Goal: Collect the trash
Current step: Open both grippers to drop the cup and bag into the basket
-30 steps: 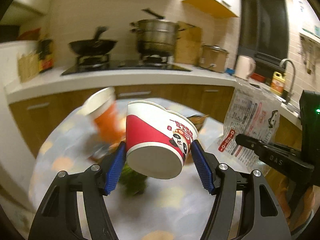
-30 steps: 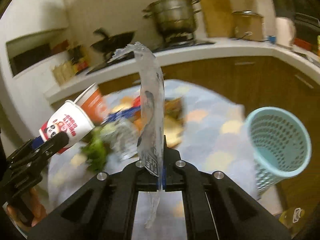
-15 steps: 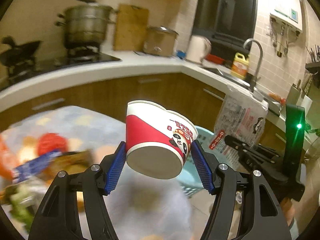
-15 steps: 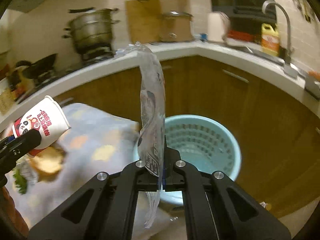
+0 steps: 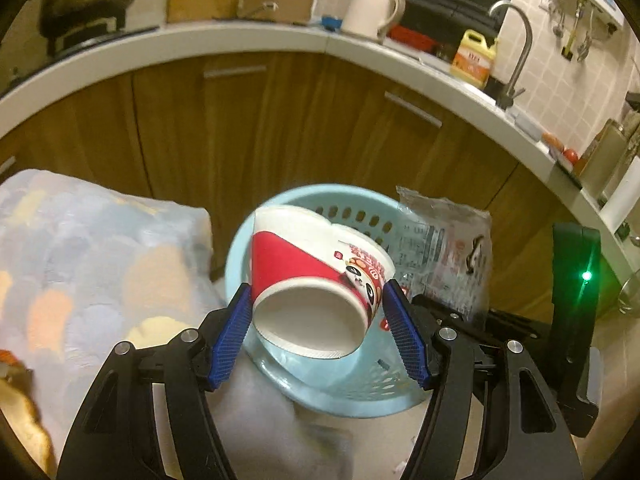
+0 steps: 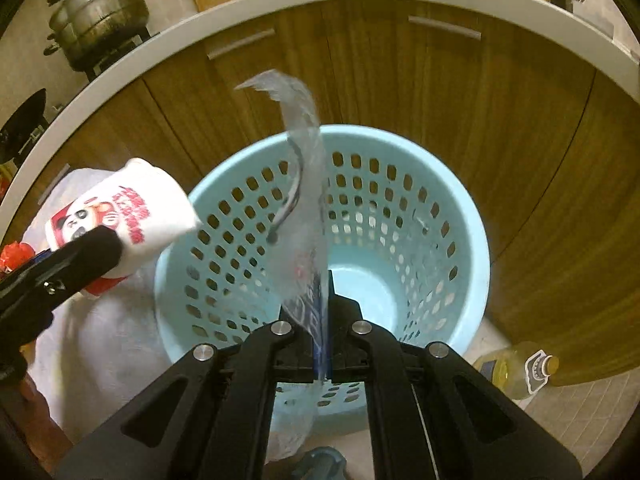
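Note:
My left gripper (image 5: 318, 322) is shut on a red and white paper noodle cup (image 5: 312, 280) with a panda print and holds it over the near rim of a light blue perforated trash basket (image 5: 280, 208). The cup also shows in the right wrist view (image 6: 128, 216), at the basket's left rim. My right gripper (image 6: 322, 320) is shut on a clear printed plastic wrapper (image 6: 304, 200) and holds it upright above the basket's (image 6: 460, 248) opening. The wrapper also shows in the left wrist view (image 5: 444, 248), beyond the cup. The basket looks empty inside.
A table with a pastel scalloped cloth (image 5: 92, 264) stands left of the basket. Wooden cabinets (image 6: 400, 80) under a white counter (image 5: 248, 40) curve behind it. A yellow oil bottle (image 6: 516, 372) lies on the tiled floor at the right. A pot (image 6: 100, 12) sits on the stove.
Both grippers swung right from the table and tilted down over the blue basket. The cup and wrapper stay gripped and now hang above the basket's opening.

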Tool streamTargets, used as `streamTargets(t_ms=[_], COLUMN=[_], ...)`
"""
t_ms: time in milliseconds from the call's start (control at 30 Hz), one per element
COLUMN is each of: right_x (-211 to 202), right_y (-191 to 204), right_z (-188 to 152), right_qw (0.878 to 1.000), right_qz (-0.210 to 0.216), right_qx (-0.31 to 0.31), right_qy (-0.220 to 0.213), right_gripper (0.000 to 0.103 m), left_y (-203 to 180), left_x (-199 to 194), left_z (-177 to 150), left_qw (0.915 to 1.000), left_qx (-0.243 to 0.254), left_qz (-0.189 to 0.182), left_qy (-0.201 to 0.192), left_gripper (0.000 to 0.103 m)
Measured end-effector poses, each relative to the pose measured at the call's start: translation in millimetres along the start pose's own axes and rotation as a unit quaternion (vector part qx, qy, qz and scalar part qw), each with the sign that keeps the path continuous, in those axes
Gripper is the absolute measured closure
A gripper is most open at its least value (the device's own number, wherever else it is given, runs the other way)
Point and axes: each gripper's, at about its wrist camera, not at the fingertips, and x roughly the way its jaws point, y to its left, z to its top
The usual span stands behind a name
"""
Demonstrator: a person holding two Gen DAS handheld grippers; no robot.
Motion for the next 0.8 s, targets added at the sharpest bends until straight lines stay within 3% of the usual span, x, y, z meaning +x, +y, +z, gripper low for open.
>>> streamTargets(t_ms=[133, 300, 567, 800], right_x=[7.7, 1.3, -24.8, -57.8], right_y=[-6.1, -16.1, -7.3, 32.3], right_z=[0.8, -3.9, -7.6, -10.1], right_qw=[1.000, 1.000, 1.000, 0.997], right_qz=[0.006, 0.006, 0.012, 0.034], right_qx=[0.008, 0.022, 0.013, -0.028], right_qy=[0.012, 0.006, -0.021, -0.055], right_gripper=[0.093, 0.070, 0.069, 0.069], left_y=[0.7, 5.6, 6.9, 19.8], left_x=[9.8, 4.5, -22.2, -74.3], left_z=[-2.5, -4.6, -12.5, -25.7], left_qw=[0.9999, 0.9999, 0.9999, 0.9985], left_qx=[-0.001, -0.005, -0.004, -0.012], left_qz=[0.005, 0.005, 0.001, 0.013], left_qy=[0.012, 0.009, -0.011, -0.053], left_gripper=[0.032, 0.032, 0.032, 0.032])
